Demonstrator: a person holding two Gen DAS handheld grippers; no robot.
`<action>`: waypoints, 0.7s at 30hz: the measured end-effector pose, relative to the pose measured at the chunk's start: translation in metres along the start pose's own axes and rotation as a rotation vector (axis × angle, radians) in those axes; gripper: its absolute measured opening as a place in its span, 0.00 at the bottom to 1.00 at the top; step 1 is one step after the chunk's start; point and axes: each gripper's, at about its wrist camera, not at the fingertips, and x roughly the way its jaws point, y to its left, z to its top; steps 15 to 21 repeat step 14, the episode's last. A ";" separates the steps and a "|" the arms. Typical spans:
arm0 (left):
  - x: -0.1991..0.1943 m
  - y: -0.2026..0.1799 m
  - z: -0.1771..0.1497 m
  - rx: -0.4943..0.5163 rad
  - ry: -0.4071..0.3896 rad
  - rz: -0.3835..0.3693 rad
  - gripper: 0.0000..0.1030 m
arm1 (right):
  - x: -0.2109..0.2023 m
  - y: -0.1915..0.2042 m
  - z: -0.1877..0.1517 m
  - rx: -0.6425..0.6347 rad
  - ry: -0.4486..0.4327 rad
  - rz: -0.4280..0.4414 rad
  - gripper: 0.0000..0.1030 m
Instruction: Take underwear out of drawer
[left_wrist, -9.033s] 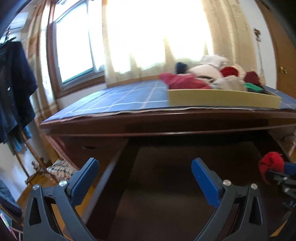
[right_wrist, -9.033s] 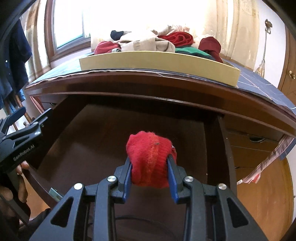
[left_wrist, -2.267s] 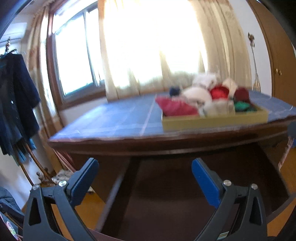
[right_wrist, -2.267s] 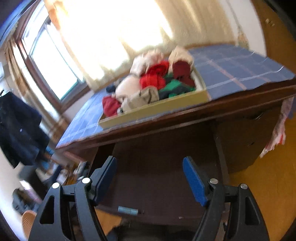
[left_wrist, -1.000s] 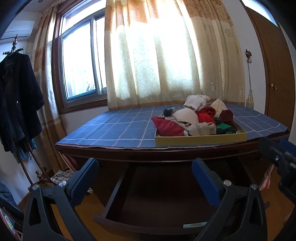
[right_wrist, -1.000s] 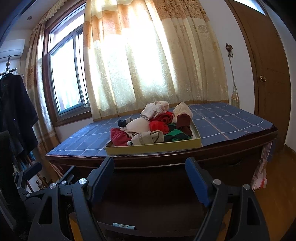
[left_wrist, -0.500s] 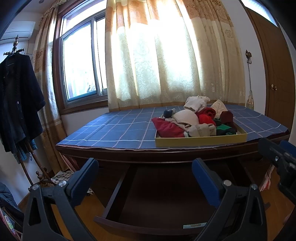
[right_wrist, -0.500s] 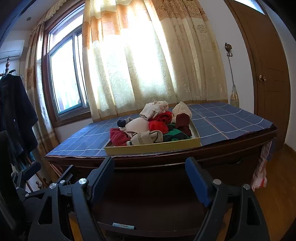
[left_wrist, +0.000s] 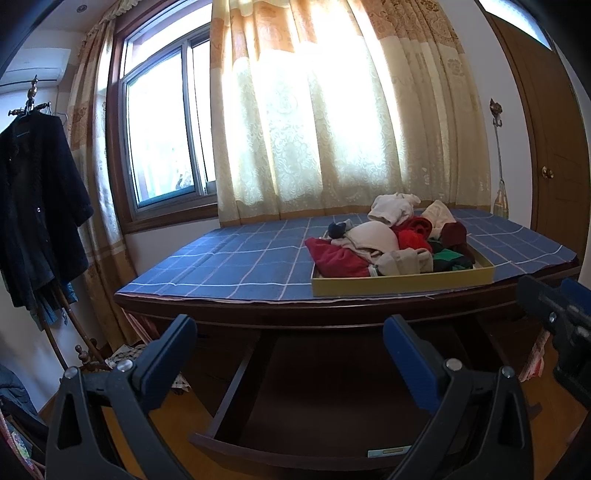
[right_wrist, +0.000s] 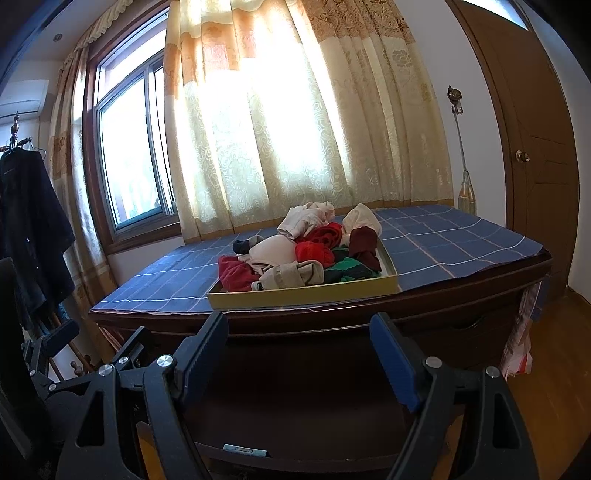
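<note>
Both grippers hang back from the desk with jaws spread wide and nothing between them: the left gripper (left_wrist: 290, 354) and the right gripper (right_wrist: 299, 349) each frame the pulled-out drawer (left_wrist: 295, 402), which lies ahead of and below the fingertips. Its dark floor looks bare from here (shadow hides the far corners, so I cannot rule out a last piece). The underwear (right_wrist: 306, 254) sits heaped in the yellow tray (right_wrist: 303, 297) on the blue checked cloth (left_wrist: 240, 266), above and beyond the jaws, its heap running across the view. The tray lies more squarely before the right gripper, so I judge that hand nearer to it.
</note>
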 end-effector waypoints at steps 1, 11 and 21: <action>0.000 0.000 0.000 -0.001 -0.002 0.002 1.00 | 0.000 0.000 0.000 0.001 0.001 -0.001 0.79; -0.003 0.001 0.002 -0.025 -0.027 -0.013 1.00 | 0.001 -0.001 -0.001 0.002 0.013 0.000 0.79; -0.001 0.001 0.002 -0.031 -0.019 -0.016 1.00 | 0.001 -0.001 -0.001 0.005 0.017 0.000 0.79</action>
